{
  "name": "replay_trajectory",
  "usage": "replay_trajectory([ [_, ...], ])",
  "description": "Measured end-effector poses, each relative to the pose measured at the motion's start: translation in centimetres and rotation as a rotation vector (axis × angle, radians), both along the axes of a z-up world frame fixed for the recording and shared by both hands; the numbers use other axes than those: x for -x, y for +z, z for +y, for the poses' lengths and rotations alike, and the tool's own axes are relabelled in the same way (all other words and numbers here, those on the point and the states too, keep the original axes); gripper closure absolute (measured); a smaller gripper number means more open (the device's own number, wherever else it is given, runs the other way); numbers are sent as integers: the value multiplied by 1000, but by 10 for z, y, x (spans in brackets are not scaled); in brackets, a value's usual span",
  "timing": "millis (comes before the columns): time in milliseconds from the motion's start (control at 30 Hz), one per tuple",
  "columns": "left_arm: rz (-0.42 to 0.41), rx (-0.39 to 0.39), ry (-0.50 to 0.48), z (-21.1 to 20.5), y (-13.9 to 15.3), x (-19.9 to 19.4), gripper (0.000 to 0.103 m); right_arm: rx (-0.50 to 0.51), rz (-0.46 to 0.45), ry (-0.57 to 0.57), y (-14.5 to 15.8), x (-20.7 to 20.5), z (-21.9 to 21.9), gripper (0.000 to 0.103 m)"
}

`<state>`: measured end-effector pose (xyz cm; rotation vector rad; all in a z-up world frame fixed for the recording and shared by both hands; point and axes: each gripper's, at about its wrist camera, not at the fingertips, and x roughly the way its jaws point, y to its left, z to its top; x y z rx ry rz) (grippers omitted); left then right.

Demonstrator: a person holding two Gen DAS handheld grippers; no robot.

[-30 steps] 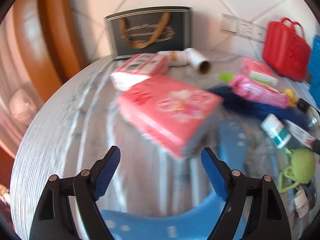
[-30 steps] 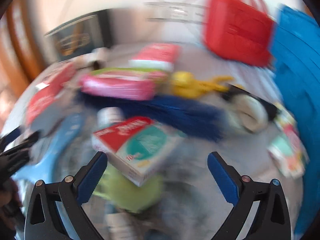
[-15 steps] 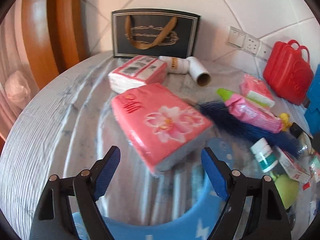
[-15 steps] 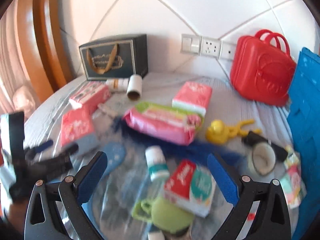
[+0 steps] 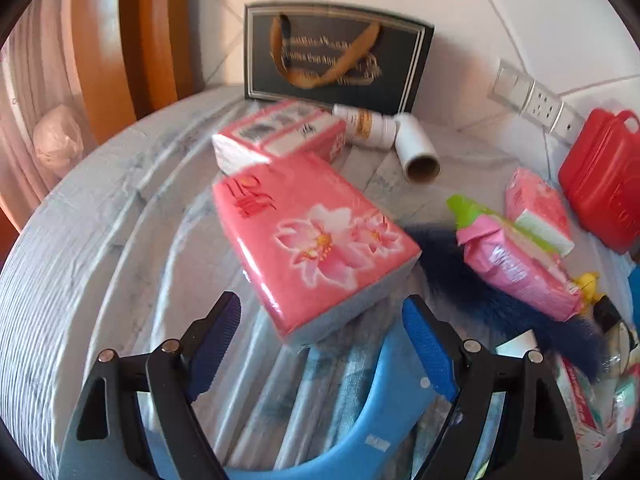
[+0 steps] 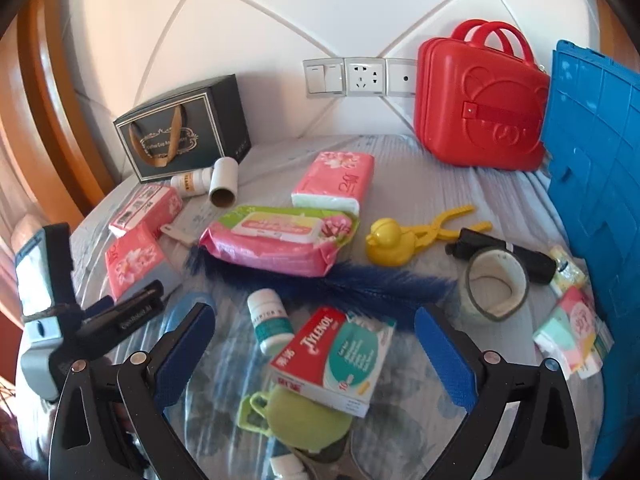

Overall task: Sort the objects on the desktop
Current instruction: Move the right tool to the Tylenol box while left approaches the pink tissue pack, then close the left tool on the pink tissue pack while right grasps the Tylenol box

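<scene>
My left gripper (image 5: 322,350) is open and empty, just in front of a pink flowered tissue pack (image 5: 312,240) that lies on the cloth. The pack also shows in the right wrist view (image 6: 132,264), with the left gripper (image 6: 116,312) beside it. My right gripper (image 6: 316,356) is open and empty above a red and teal Tylenol box (image 6: 336,358), a white medicine bottle (image 6: 270,322) and a green lidded cup (image 6: 304,416). A pink wet-wipes pack (image 6: 280,240) lies on a dark blue feather duster (image 6: 360,280).
A blue plastic piece (image 5: 384,400) lies under the left gripper. A dark gift bag (image 6: 184,140), red case (image 6: 480,104) and blue crate (image 6: 596,208) stand at the back and right. A yellow duck tong (image 6: 392,240), tape roll (image 6: 496,288), cardboard tube (image 6: 224,184) and more tissue packs (image 6: 336,180) lie around.
The left gripper has drawn closer to the pink tissue pack. The right gripper has pulled back and risen, and its view has steadied over the Tylenol box.
</scene>
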<state>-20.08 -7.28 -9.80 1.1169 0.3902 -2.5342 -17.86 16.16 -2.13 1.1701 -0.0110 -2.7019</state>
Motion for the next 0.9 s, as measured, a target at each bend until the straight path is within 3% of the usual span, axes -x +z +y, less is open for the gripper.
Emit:
replay_trajectory([
  [100,43,47,14,0,15,-7,20,-3,5,-10,1,-4,6,1],
  [267,-27,43,92,-3,26,24,19,13,-5,-21,0,-7,11,1],
  [333,-52,78,94,3,30,37,6,16,-5,-16,1,-9,10,1],
  [433,-79,115,130,5,30,52,4,25,-7,-6,1,-13,10,1],
  [600,-207,62,214,-8,3,72,3,31,-11,-2,-2,-18,14,1],
  [767,-221,63,216,-13,-13,76,0,37,0,2,2,-22,18,1],
  [900,-318,15,265,-33,-43,71,0,44,1,4,3,-26,22,1],
])
